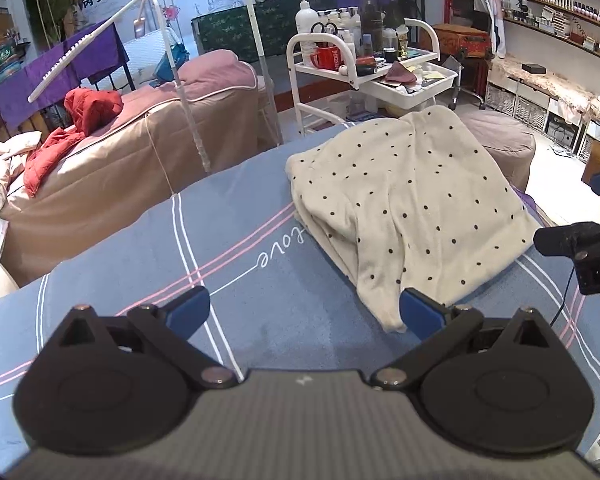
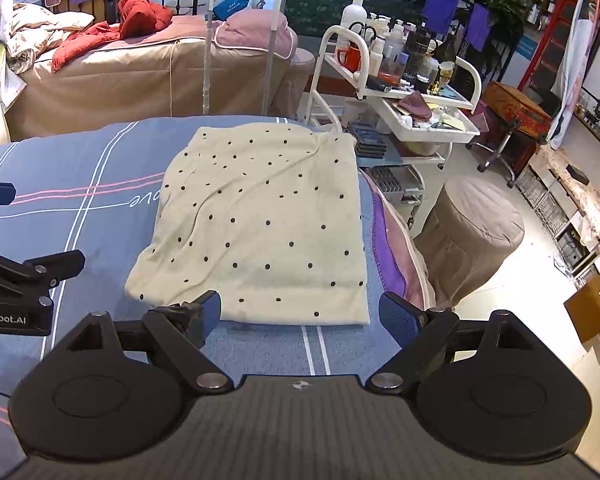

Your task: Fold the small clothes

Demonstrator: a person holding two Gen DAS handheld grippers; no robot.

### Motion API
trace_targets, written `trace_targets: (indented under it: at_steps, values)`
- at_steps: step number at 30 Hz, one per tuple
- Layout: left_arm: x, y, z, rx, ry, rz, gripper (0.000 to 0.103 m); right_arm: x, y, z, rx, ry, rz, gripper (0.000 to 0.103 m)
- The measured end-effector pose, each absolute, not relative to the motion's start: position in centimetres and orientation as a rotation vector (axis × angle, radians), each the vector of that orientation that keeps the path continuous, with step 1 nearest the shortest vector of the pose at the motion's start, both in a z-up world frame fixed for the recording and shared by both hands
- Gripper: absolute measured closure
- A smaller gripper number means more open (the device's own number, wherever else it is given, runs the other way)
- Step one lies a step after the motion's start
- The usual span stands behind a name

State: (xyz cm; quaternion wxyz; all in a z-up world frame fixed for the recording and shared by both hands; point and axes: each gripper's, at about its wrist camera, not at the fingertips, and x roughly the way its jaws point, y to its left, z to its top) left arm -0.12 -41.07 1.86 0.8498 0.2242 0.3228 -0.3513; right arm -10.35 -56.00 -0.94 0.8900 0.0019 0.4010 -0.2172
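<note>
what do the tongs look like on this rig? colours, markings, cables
Both match: the left tongs and right tongs have matte black angular linkage arms on round black hubs with silver pivot screws, blue textured finger pads, and a grey carbon-weave body. White lettering ending "nRobot.AI" marks the left unit's side. A thin black cable hangs from the right unit.

I get bright, even daylight in both wrist views — soft shadows only. Right of my right claw, the floor (image 2: 536,256) glares nearly white. Fisheye bending curves the room's edges, corners go dark — the centre stays sharp.
</note>
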Motion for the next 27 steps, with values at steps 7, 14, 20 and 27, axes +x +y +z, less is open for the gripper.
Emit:
trace_targets:
  at_steps: [7, 14, 20, 27]
  values:
    - [-0.2, -40.9, 1.9, 0.455, 0.696, -0.752, 0.0, -10.4, -55.9, -1.0, 0.009, 0.837, -0.452, 0.0]
    - [-0.6, -40.9, 1.8, 0.473, 0.704, -0.757, 0.0, -10.3, -55.9, -1.2, 0.015, 0.855, -0.443, 0.0]
    - [-0.7, -40.9, 1.8, 0.482, 0.698, -0.755, 0.0, -10.3, -56.0, -1.2, 0.015, 0.858, -0.445, 0.0]
    - [-1.3, -40.6, 1.8, 0.495, 0.63, -0.73, 0.0, -10.2, -55.9, -1.4, 0.013, 0.867, -0.445, 0.0]
